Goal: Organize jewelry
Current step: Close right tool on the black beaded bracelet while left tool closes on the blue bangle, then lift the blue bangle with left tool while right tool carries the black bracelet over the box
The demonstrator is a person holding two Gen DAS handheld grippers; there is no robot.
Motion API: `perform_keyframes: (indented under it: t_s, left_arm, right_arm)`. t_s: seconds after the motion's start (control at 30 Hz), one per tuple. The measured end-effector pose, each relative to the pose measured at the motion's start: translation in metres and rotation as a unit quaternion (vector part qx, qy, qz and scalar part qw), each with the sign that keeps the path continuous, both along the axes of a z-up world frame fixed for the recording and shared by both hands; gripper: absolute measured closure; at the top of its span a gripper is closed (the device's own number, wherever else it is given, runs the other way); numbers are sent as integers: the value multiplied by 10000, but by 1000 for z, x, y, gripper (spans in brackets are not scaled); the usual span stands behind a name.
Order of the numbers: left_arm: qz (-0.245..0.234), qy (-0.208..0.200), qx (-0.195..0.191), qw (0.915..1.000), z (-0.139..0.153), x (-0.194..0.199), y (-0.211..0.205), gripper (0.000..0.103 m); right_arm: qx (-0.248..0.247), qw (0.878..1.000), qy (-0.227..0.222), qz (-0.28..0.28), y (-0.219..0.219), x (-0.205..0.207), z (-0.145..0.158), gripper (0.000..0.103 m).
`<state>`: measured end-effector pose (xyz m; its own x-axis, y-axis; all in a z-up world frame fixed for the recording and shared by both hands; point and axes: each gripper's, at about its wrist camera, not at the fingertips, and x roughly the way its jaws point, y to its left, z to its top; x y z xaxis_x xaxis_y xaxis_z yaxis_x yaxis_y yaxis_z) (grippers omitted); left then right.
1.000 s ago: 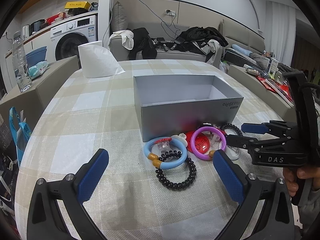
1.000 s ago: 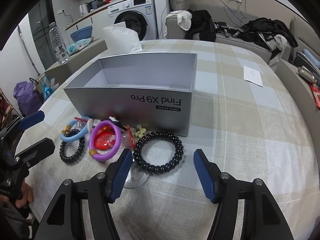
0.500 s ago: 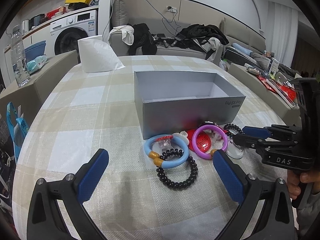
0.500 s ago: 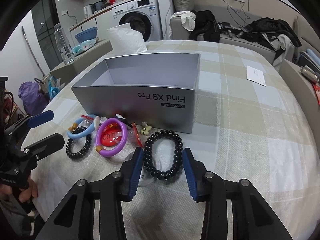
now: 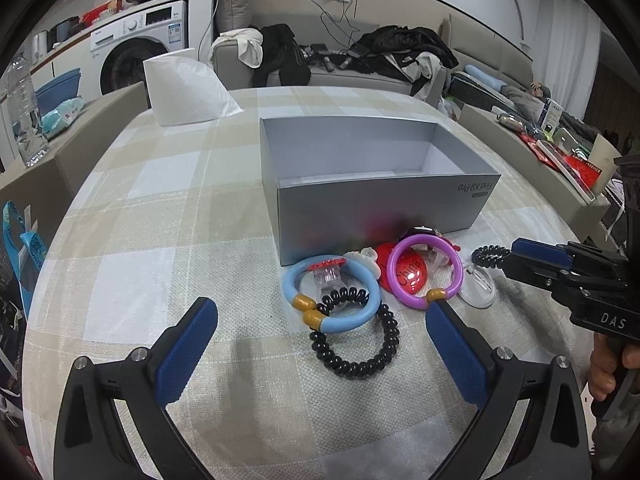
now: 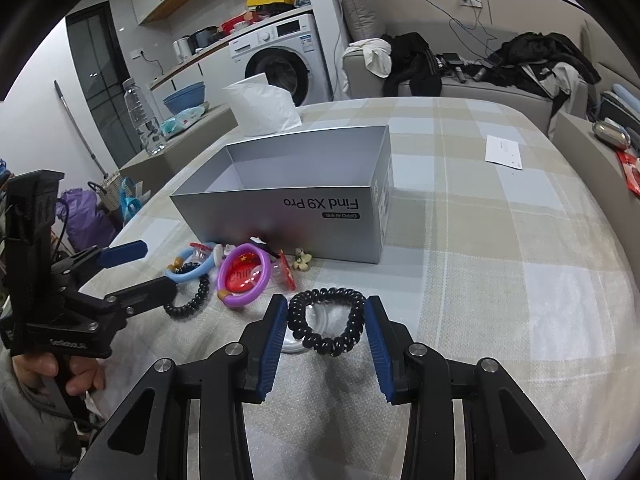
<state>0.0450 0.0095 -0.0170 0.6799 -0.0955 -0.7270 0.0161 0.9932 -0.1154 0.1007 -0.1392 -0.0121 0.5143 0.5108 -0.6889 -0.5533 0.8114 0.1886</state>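
The right gripper [image 6: 326, 322] has just closed on a black coil bracelet [image 6: 326, 320], its pads pressing both sides. The open grey box [image 6: 296, 204] lies straight ahead of the fingers, long side facing them, with clear room above. The left gripper [image 5: 320, 350], jaws wide and empty, hangs before the other bracelets.

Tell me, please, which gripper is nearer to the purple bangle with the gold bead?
Left. The left gripper hangs open, one pad just beside the purple bangle. The right gripper sits further to the side, shut on a black coil bracelet, apart from the bangle.
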Motion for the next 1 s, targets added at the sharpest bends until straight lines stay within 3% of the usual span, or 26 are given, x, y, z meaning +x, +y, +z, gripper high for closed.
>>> perform_keyframes:
  t_s: [0.13, 0.27, 0.4, 0.93, 0.97, 1.0]
  left_arm:
    - [-54, 179, -63, 9998, -4, 3, 1, 21]
    - [-120, 249, -145, 9995, -4, 5, 5, 28]
    - [-251, 370, -328, 9985, -7, 9, 5, 52]
    - [-425, -183, -48, 9989, 9, -5, -3, 58]
    - [-418, -229, -47, 9989, 11, -6, -3, 60]
    - [-414, -258, -59, 9988, 12, -5, -2, 70]
  right_arm:
    - [16, 10000, 3, 9, -2, 0, 0, 65]
    - [34, 10000, 24, 53, -1, 0, 0, 65]
    - [67, 9999, 49, 106, 0, -1, -1, 65]
    - [202, 9996, 15, 197, 0, -5, 1, 65]
    - [214, 9996, 8, 204, 0, -6, 1, 65]
    - [220, 9995, 2, 209, 0, -6, 2, 65]
